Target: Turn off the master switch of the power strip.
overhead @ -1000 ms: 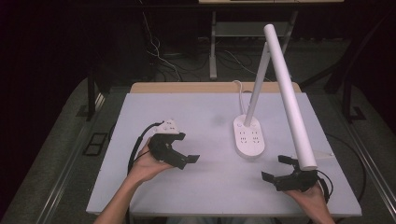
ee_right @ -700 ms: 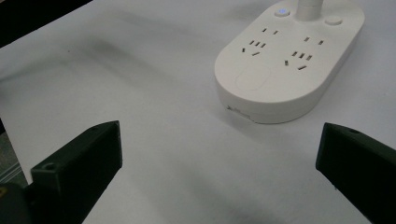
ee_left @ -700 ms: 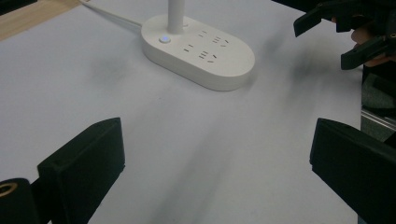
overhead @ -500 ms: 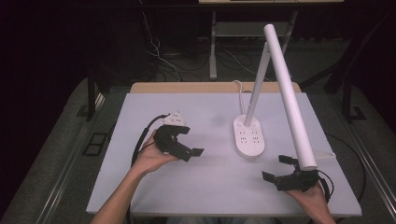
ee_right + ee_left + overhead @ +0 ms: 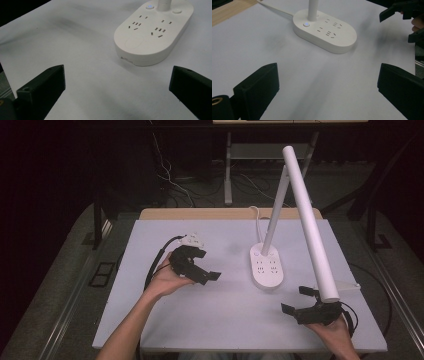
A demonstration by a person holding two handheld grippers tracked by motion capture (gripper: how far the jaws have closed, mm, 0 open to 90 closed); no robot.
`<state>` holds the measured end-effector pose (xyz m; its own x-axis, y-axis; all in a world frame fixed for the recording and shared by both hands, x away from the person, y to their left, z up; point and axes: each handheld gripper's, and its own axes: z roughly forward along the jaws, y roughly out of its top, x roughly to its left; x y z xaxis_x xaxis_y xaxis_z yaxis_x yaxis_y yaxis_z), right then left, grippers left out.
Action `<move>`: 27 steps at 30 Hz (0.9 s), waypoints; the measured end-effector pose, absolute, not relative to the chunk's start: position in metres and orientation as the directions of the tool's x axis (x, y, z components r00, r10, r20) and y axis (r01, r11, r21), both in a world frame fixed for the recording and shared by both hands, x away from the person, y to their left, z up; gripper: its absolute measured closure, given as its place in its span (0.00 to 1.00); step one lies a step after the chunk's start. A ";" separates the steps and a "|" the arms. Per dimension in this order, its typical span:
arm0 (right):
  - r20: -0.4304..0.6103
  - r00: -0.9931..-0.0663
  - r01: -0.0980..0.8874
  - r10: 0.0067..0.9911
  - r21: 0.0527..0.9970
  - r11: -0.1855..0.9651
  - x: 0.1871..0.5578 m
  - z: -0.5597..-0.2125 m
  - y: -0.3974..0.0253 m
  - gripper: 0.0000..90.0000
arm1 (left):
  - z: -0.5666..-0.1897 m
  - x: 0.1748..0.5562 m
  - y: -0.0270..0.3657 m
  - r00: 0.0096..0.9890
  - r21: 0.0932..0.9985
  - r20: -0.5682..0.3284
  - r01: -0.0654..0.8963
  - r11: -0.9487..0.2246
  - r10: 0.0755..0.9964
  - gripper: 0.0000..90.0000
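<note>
lamp base: white oval desk lamp base (image 5: 266, 266) with socket holes in its top, right of table centre; smooth plastic, small lit button (image 5: 306, 24) beside the stem.
lamp arm: thin stem rises from the base, long white tube head (image 5: 310, 220) slants down over the right side, its lower end just above the right gripper in the high view.
cord: white cord (image 5: 256, 215) runs from the base toward the far edge.
left gripper: left gripper (image 5: 197, 267) held over the table's left half, jaws wide apart, nothing between them; aimed at the base.
right gripper: right gripper (image 5: 300, 301) near the front right corner, jaws wide apart, empty.
adapter: small white block (image 5: 192, 240) just behind the left gripper, black cable looping by it.
table: matte pale grey top (image 5: 225, 315), wooden strip at far edge.
room: bare surface between both grippers and the base; front centre open.
</note>
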<state>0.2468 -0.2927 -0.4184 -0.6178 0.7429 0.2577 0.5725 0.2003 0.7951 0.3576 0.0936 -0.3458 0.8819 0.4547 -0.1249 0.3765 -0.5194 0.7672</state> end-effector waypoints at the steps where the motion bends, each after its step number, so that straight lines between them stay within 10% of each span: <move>1: 0.258 -0.617 0.572 0.744 0.796 0.199 0.247 -0.418 -0.293 0.00 | -0.345 0.359 0.092 0.881 0.766 -0.126 0.378 -0.519 0.457 0.03; 27: 0.261 -0.617 0.571 0.743 0.798 0.194 0.246 -0.418 -0.295 0.00 | -0.338 0.403 0.069 0.877 0.749 -0.110 0.382 -0.541 0.467 0.04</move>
<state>0.2459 -0.2948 -0.4179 -0.6165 0.7428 0.2612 0.5713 0.1938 0.7975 0.4025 0.0692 -0.3376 0.8772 0.4672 -0.1105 0.3824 -0.5408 0.7493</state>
